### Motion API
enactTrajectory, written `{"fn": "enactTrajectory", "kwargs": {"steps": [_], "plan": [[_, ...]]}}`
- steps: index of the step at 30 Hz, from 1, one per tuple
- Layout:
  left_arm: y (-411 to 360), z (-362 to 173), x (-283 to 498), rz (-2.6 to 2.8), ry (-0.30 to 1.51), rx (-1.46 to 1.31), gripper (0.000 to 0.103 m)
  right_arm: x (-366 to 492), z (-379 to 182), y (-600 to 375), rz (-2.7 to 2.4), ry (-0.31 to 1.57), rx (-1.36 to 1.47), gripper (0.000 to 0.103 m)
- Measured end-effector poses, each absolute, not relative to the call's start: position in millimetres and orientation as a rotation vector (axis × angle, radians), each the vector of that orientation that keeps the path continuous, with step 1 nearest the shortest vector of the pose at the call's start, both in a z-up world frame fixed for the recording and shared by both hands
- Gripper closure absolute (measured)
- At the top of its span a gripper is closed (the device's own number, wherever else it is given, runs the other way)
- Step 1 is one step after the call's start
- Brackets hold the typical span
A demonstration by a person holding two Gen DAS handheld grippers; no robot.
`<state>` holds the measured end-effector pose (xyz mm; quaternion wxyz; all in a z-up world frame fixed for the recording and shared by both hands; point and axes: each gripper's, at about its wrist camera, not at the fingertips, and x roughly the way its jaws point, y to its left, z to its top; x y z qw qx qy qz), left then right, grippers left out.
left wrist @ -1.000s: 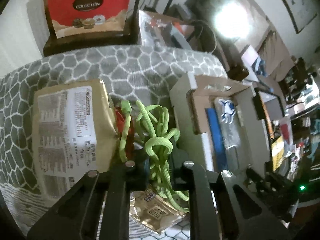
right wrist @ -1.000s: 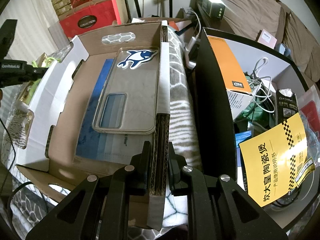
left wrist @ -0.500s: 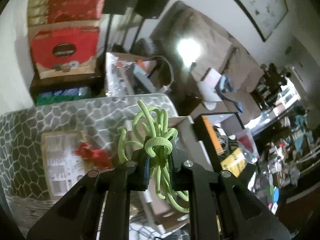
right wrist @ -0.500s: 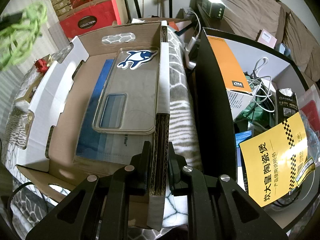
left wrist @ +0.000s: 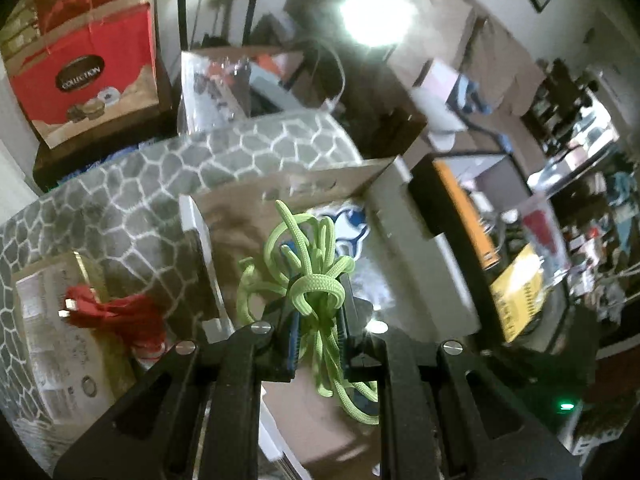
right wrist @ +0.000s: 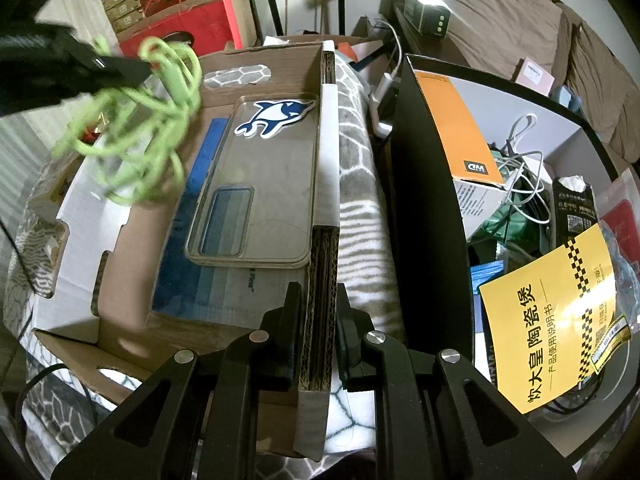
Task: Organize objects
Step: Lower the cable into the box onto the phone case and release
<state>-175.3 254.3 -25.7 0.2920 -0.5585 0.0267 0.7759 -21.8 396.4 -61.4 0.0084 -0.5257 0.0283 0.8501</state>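
Carrying green cord bundle [left wrist: 316, 292] above cardboard box [right wrist: 120, 320]; left gripper [left wrist: 318, 320] fingers clenched on knotted middle, loops dangling free, likely so bundle drops inside box as one. Right gripper [right wrist: 318, 320] fingers clamped on box's near-right wall, probably steadying it. Clear phone case [right wrist: 256, 184] lies flat inside box. Red item [left wrist: 112, 312] sits outside box, left of it.

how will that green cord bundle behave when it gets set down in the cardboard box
Probably floppy: the green cord bundle droops in loose loops from the left tongs. It looks light, and should slump rather than roll. Stray loops may snag on the cardboard box wall.
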Motion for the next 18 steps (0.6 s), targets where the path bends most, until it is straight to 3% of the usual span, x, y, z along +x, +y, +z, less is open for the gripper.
{"fn": "enactTrajectory", "kwargs": {"steps": [12, 18], "plan": [[251, -46, -174, 2.107, 0.148, -1.518, 0.087, -20, -63, 396, 2.657, 0.094, -1.642, 0.088], [249, -44, -182, 2.097, 0.133, -1.542, 0.078, -20, -64, 396, 2.659, 0.096, -1.644, 0.088]]}}
